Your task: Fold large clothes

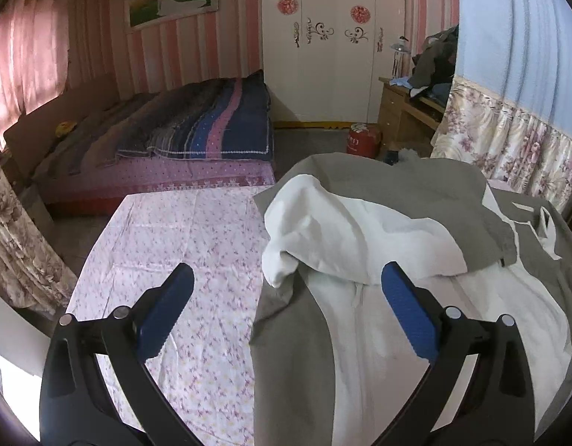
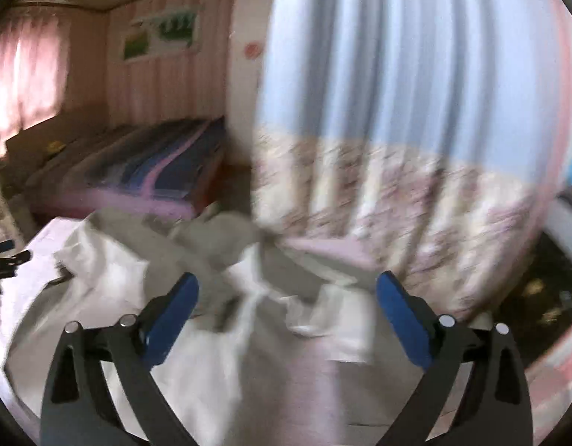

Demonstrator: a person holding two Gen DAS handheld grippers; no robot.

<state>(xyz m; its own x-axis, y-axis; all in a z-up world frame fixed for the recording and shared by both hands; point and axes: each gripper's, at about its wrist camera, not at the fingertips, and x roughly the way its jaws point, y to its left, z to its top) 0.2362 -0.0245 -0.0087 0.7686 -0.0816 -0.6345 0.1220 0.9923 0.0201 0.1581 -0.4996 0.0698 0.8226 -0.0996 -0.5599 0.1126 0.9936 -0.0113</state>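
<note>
Garment (image 1: 390, 297) on the sheet (image 1: 181, 245), at its right; bed (image 1: 196, 130) behind; curtain (image 1: 509, 141) right

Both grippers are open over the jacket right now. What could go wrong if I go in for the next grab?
1. The grey jacket lies bunched, its white lining turned out; the left gripper may pinch several layers and fold it crooked.
2. The right wrist view is motion-blurred, so the right gripper could close on the wrong spot.
3. The floral curtain hangs close and might snag.
</note>
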